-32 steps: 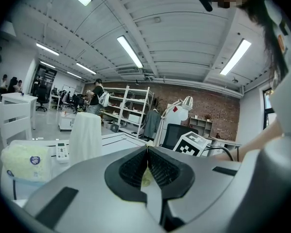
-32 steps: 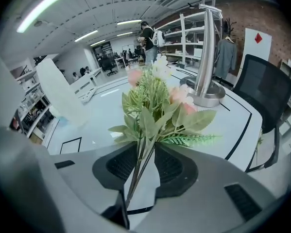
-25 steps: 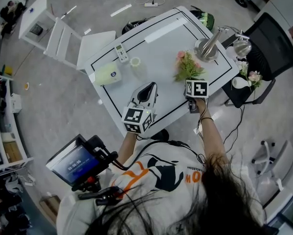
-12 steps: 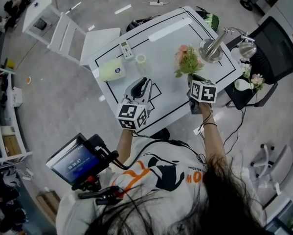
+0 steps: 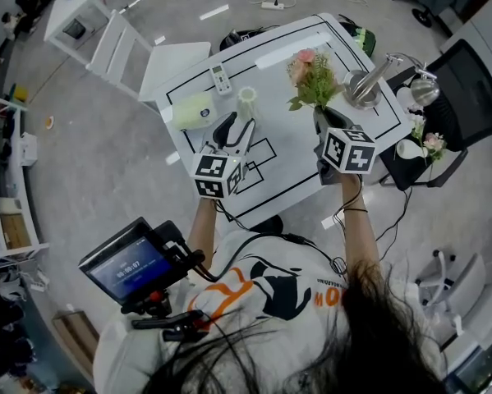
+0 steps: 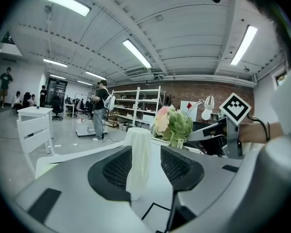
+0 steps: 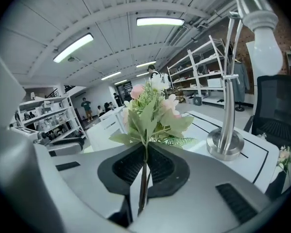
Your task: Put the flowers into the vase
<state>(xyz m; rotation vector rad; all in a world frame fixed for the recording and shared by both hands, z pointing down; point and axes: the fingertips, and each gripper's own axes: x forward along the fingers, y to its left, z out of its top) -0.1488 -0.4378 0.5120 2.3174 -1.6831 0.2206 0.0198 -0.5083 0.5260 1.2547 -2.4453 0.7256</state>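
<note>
On the table: (image 5: 288,156) the white vase (image 5: 246,98) stands upright on the far left part of the marked rectangle, mouth up. I can see nothing in it yet.
Left claw: (image 5: 236,128) jaws apart and holding nothing; they have just been opening. In the left gripper view the vase stands in line with the gap, at or just past the tips, with both pads clear of it.
Right claw: (image 7: 145,171) closed on the stems of the flowers (image 5: 310,74), its jaws having just been tightening on them. It holds the bunch in the air over the table, beside the desk lamp (image 5: 367,84).
Flowers: a small bunch of pink and pale blooms with green leaves. The long axis runs along the claw's own line — heads up and away from me, cut ends trailing back behind the pads.
Which way the vase lies: from the right claw it is off to the left in the head view, with bare table between the two. The blooms lean that way, but the stem ends do not yet point at the mouth.
Nearer hand: the left claw is much the nearer to the vase. I judge its job is to steady the vase, not to carry anything.
What the move calls for: I'd bring the bunch leftward until it is over the mouth, then tip the right claw so the stems hang downward along the vase's upright axis — then lower them in.
Risk: the vase looks light and narrow, so a stem catching the rim could topple it.
</note>
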